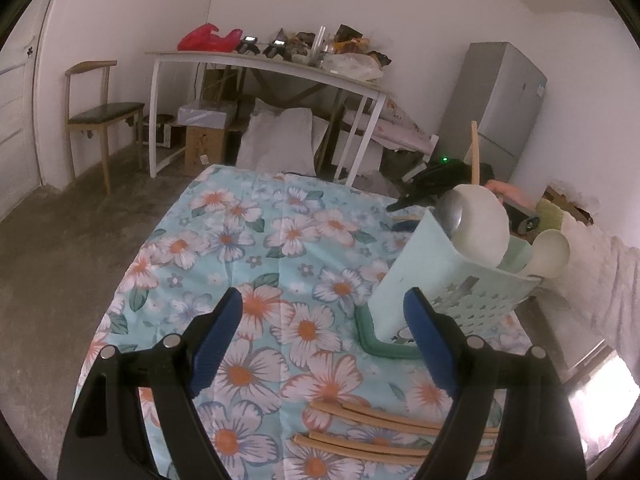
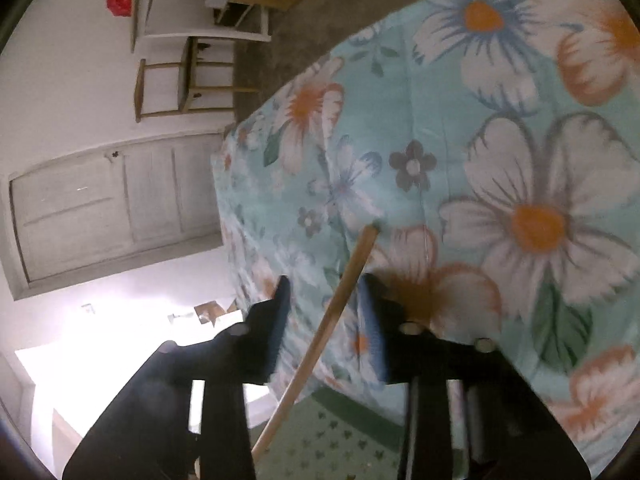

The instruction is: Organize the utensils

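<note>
In the left wrist view a pale green perforated utensil holder (image 1: 448, 280) stands on a green tray (image 1: 380, 344) on the floral tablecloth (image 1: 256, 240). It holds a metal ladle (image 1: 452, 210), white spoons (image 1: 552, 248) and a wooden stick (image 1: 474, 152). Several wooden chopsticks (image 1: 372, 432) lie on the cloth near me. My left gripper (image 1: 324, 340) is open and empty, just left of the holder. In the right wrist view my right gripper (image 2: 324, 320) is open; a wooden stick (image 2: 320, 336) passes between the fingers, touching neither, above the holder's perforated wall (image 2: 340, 440).
A white side table (image 1: 264, 64) with clutter, a wooden chair (image 1: 104, 116), boxes and a grey fridge (image 1: 500, 100) stand behind the table. The right gripper's black body (image 1: 436, 184) hovers above the holder. A white door (image 2: 112, 208) shows in the right wrist view.
</note>
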Demonstrator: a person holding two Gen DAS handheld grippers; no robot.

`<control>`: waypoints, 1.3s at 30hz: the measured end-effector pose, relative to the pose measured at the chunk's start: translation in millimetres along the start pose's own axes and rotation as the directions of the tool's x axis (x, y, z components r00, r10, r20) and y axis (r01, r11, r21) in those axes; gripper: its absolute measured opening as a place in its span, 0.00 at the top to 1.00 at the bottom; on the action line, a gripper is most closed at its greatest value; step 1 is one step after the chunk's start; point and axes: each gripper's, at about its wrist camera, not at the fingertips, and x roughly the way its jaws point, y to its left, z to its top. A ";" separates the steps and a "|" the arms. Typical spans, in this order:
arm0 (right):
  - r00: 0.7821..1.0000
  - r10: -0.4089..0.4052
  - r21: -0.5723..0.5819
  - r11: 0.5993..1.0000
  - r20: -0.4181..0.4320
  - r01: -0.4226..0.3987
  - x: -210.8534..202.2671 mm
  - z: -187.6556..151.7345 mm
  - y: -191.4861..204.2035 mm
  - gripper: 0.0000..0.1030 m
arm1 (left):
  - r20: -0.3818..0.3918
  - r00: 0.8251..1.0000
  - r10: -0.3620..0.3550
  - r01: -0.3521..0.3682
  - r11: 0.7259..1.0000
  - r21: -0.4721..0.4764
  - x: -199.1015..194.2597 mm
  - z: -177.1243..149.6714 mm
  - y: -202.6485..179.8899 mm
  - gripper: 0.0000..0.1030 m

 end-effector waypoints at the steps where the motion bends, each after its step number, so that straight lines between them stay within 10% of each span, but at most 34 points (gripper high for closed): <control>1: 1.000 0.007 0.009 1.000 -0.006 -0.007 4.6 1.3 -1.3 0.89 | -0.001 1.000 0.002 -0.002 1.000 0.000 0.7 0.3 0.1 0.22; 14: 0.958 0.108 -0.208 0.977 0.265 -0.053 -94.0 -53.4 64.3 0.95 | 0.023 1.000 -0.016 0.017 0.999 -0.034 -10.3 -1.4 5.6 0.22; 24: 0.793 0.042 -0.414 0.869 0.608 0.271 -141.0 -188.4 133.8 0.95 | 0.084 0.994 -0.077 0.080 0.996 -0.039 -38.7 -5.0 -2.1 0.22; 30: 0.602 0.107 -0.398 0.837 0.791 0.375 -141.3 -225.8 144.6 0.95 | 0.123 0.989 -0.081 0.089 0.994 -0.059 -60.8 -8.1 3.3 0.22; 32: 0.544 0.142 -0.388 0.845 0.827 0.368 -137.7 -231.1 137.0 0.95 | 0.135 0.988 -0.077 0.087 0.994 -0.065 -67.6 -9.4 6.4 0.22; 39: 0.463 0.157 -0.310 0.910 0.872 0.276 -118.7 -220.5 100.8 0.95 | 0.162 0.985 -0.056 0.070 0.994 -0.082 -84.7 -11.9 17.2 0.22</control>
